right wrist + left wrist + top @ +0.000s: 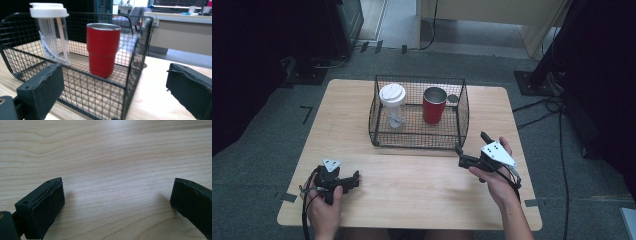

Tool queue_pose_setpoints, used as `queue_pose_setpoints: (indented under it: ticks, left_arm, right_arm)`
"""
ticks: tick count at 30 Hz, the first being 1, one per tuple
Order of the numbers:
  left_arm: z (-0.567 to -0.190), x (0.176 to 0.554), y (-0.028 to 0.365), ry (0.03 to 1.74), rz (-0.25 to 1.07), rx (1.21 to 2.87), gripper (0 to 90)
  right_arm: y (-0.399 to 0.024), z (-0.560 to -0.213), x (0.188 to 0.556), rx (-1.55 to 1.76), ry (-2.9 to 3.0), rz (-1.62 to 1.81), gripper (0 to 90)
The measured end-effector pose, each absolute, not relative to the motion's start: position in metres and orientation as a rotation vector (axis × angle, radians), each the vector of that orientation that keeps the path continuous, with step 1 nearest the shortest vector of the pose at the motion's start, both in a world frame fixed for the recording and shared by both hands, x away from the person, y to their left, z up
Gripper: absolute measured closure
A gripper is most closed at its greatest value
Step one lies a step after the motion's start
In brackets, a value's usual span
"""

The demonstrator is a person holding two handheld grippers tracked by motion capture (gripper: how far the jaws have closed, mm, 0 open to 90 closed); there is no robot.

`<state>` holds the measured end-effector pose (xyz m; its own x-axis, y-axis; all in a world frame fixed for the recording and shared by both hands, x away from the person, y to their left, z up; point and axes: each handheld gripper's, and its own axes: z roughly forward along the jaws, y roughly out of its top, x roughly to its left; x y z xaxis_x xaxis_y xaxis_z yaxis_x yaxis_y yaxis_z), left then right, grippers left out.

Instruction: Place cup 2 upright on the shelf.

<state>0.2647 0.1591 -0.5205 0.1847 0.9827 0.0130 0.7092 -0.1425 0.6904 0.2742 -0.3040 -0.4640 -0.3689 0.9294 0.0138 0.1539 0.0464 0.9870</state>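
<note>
Near the table's (412, 200) front left corner, the left gripper (343, 181) rests low over bare wood, jaws spread with nothing between them. Toward the right edge, the right gripper (469, 150) faces the wire basket (464, 112), jaws wide apart and empty. Inside the basket's right half stands the red tumbler (103, 50), beside a clear lidded cup (53, 35). The tumbler looks rigid, smooth and likely slippery; gripping across its upper wall seems safest.
</note>
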Motion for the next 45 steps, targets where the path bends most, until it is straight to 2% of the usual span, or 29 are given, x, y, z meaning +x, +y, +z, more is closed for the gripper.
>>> queue_pose_setpoints:
  ticks: [33, 45]
  left_arm:
    - [-0.521, 0.264, 0.158, 1.57, 0.645, 1.926, 0.1]
    - [-0.521, 0.264, 0.158, 1.568, 0.642, 1.928, 0.1]
  right_arm:
    - [-0.379, -0.521, 0.219, 1.354, 1.575, 1.186, 1.8]
    - [-0.396, -0.524, 0.204, 1.578, 1.777, 0.901, 1.7]
